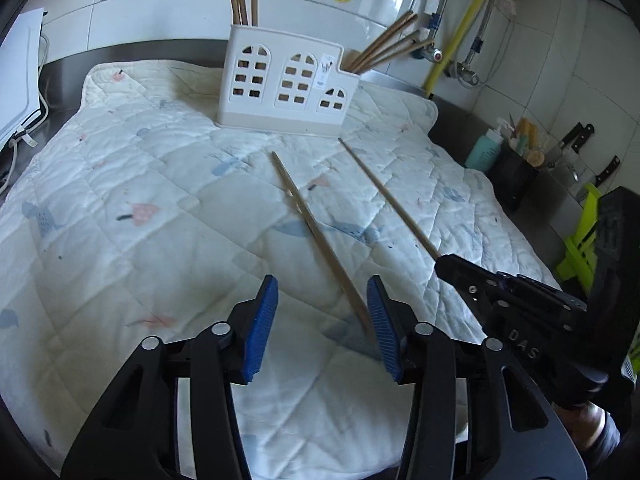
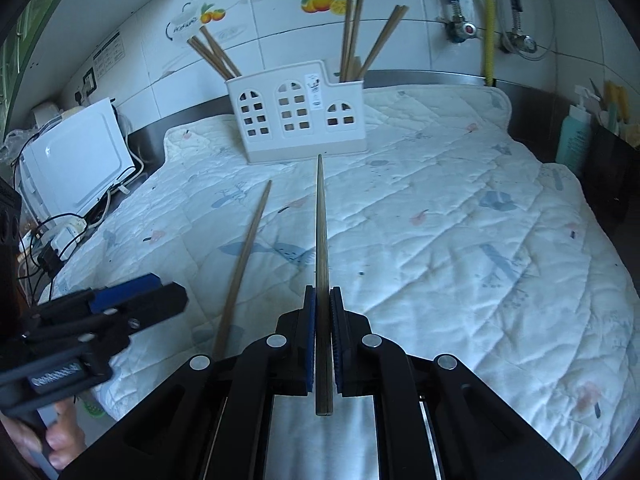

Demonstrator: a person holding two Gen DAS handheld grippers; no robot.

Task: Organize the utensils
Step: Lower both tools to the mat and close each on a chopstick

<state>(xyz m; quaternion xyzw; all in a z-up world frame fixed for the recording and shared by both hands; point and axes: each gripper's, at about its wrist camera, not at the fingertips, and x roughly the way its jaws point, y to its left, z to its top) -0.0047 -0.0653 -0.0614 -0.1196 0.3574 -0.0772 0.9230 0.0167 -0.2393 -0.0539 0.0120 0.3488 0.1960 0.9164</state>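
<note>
1 chopstick clamped, 1 lying on the quilt

the right gripper (image 2: 323, 300) is seen clamped on a chopstick (image 2: 321, 232) that points toward the white holder (image 2: 298, 114) at the back of the quilt (image 2: 460, 240). the left gripper (image 1: 322, 312) is held with its jaws apart, and a second chopstick (image 1: 316, 232) on the quilt lies between them, close to the right-hand pad; contact cannot be told. more chopsticks are stood in the holder.

Home kitchen: white tiled wall (image 2: 400, 56) with fruit stickers (image 2: 322, 2), steel bench (image 1: 64, 76), knives (image 1: 576, 144) at right edge, water valves (image 2: 460, 30), white appliance (image 2: 76, 160) at left edge.
</note>
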